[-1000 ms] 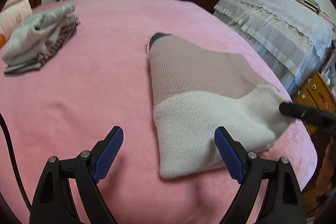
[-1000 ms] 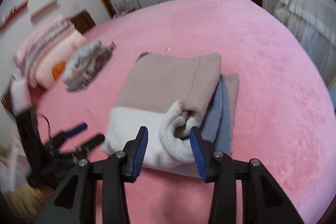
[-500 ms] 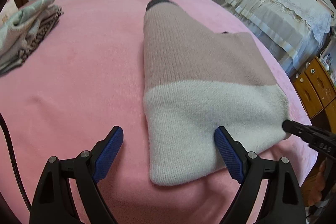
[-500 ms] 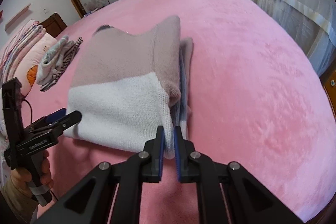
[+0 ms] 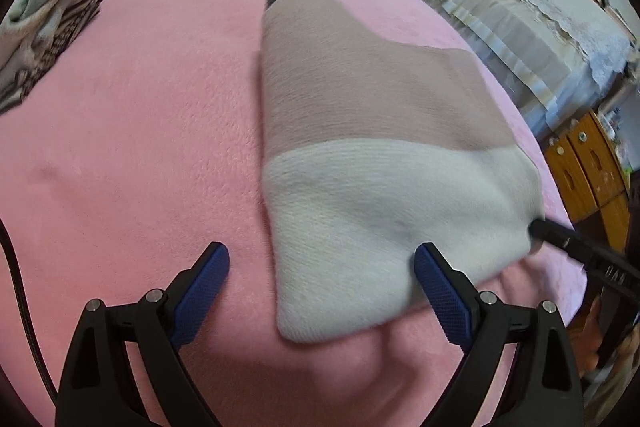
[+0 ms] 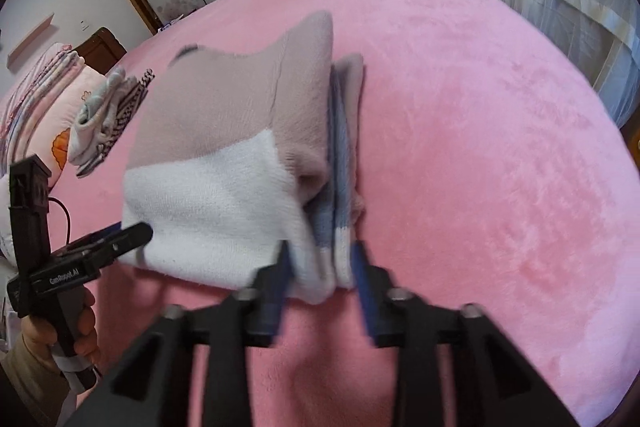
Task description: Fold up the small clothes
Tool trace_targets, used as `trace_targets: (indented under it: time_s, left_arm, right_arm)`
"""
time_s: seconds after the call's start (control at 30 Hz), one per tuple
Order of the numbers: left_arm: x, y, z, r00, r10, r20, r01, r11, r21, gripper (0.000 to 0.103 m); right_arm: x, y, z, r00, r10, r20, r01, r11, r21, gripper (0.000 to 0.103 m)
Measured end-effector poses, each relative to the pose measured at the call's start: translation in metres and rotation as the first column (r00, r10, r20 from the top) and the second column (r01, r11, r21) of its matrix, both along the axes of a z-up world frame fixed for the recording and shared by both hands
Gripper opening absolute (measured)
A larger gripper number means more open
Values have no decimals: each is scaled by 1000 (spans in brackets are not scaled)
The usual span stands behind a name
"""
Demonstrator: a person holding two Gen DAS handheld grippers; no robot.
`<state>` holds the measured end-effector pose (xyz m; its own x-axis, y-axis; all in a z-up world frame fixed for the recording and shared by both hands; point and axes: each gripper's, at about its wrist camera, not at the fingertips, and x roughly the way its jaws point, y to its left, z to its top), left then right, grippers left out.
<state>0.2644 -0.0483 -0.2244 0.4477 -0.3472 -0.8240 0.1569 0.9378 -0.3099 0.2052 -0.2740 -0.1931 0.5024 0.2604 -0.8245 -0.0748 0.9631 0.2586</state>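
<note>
Left wrist view
Sweater: a folded sweater (image 5: 380,163), beige at the far end and white at the near end, lay on the pink blanket (image 5: 140,147); its near white corner sat between the blue pads.
Left gripper: the left gripper (image 5: 322,275) stood wide apart over the blanket, gripping nothing; its jaws had just been opening a little further.
Right gripper tip: a black finger (image 5: 560,235) touched the sweater's right white edge.
Far left: a pile of folded clothes (image 5: 48,39) lay well apart from the sweater.

Right wrist view
Right gripper: the right gripper (image 6: 320,267) was blurred; its jaws had just been opening, parted around the sweater's (image 6: 224,155) near right corner, the white and blue-grey layers between them; whether the pads still pressed the cloth I could not tell.
Left gripper: held in a hand (image 6: 60,335) at the near left, its tip (image 6: 132,233) at the sweater's left white edge.
Far left: folded clothes (image 6: 108,119) beside a pillow (image 6: 48,99).
</note>
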Motion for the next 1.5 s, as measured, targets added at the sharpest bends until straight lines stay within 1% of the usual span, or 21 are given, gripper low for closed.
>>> trace_targets:
  time_s: [0.07,0.1,0.17,0.2,0.33,0.37,0.43,0.53,0.6,0.63,0.67,0.7,0.73,0.8,0.87,0.97,1.03,1.1,1.23,1.3,1.5]
  left_arm:
    - [1,2,13,999,-29,16,29,999,17,93]
    - [4,3,23,998,-46,37,45,998,33,93]
    - [9,5,36,996,-54,67,51,998,47,93]
    - [16,7,45,995,-56,87,52,997,51,93]
    - [46,14,57,991,-37,128,30,998,59,93]
    - [59,16,56,990,-23,136,15,998,58,93]
    - [78,20,49,992,-4,127,-1,999,40,93]
    - [108,21,35,996,34,87,-35,999,10,93]
    - [128,28,24,996,67,59,-67,998,-13,93]
    - [134,31,20,995,83,53,-81,996,-30,93]
    - [141,35,16,993,108,42,-105,992,-67,93]
    - [145,37,13,992,124,36,-120,989,-86,93]
    - [148,39,10,990,137,29,-134,986,-103,93]
    - [152,38,6,989,146,20,-142,983,-112,93]
    - [152,32,3,992,125,26,-122,988,-100,93]
    - [147,19,1,995,93,46,-90,994,-60,93]
    - [147,15,-5,995,89,49,-87,996,-31,93]
    - [150,10,-13,995,93,27,-93,996,-7,94]
    - [156,10,-19,997,75,7,-75,997,4,96]
    - [156,10,-17,997,77,-1,-77,997,9,96]
    - [151,-2,2,999,42,28,-44,994,101,96]
  right_arm:
    - [4,0,14,1000,18,21,-18,1000,9,45]
    - [9,0,21,999,25,29,-26,1000,2,47]
    - [24,0,32,999,32,43,-32,999,-11,47]
    - [34,-1,36,999,32,43,-32,999,-13,47]
    - [83,2,38,999,36,37,-36,999,13,47]
    - [97,3,36,999,35,32,-36,999,20,47]
    - [124,2,30,1000,25,17,-25,999,25,47]
    - [161,0,14,1000,-4,-22,5,998,63,47]
    - [178,-1,5,999,-19,-42,22,997,75,47]
    - [185,-1,0,999,-19,-49,24,996,88,47]
    - [191,0,-4,998,-16,-54,21,994,103,47]
    - [194,1,-6,999,-2,-45,7,994,111,30]
    - [195,5,-7,999,4,-39,-1,996,86,11]
    - [189,9,-4,1000,-6,-7,6,1000,4,10]
    - [181,7,-1,999,-23,22,24,999,-48,10]
    - [174,1,-6,998,-50,34,53,995,-84,10]
    - [175,-1,-16,998,-56,16,57,994,-91,10]
    - [177,0,-25,998,-63,13,64,993,-102,10]
    - [176,-3,-31,996,-86,12,87,993,-84,10]
    - [176,-2,-31,996,-87,15,88,993,-82,10]
    - [174,-2,-17,997,-72,9,73,996,-57,12]
